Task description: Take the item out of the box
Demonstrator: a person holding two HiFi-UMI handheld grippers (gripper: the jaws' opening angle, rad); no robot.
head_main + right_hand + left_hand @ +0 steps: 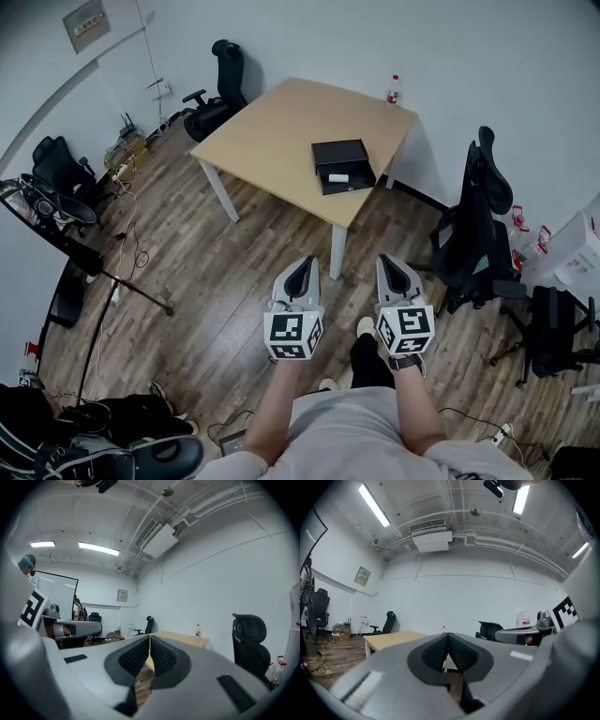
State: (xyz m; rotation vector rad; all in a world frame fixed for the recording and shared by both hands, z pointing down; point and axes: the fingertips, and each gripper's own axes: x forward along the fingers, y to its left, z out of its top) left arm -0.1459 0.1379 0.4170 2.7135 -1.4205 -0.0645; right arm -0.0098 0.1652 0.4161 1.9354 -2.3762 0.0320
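Forearms (281,403), head view: bare, reaching forward from a pale shirt (356,436), each ending behind a gripper.
Left gripper (304,264): held over the wood floor (187,281), its marker cube (293,336) facing up, nose pointing toward the table. The jaws look drawn together.
Right gripper (393,262): just beside the left one, level with it and on the same heading.
Table (272,141): light wood, ahead of both grippers and well apart from them.
Box (342,166): black, lying open on the table near the edge closest to the grippers; neither gripper touches it.
Item (338,177): small and white, inside the box, in the half nearer the grippers.
Bottle (394,89): upright at the table's far corner, beyond the right gripper.
Office chair (473,225): black, off to the right of the right gripper.
Jaws, left gripper view: the dark ribbed pads meet at the tips with nothing between them. A table corner shows ahead and to the left, and the other gripper's grey body is off to the right.
Jaws, right gripper view: pads pressed together, empty — the table edge lies straight ahead past the tips, the bottle stands on it to the right, and the black chair is farther right.
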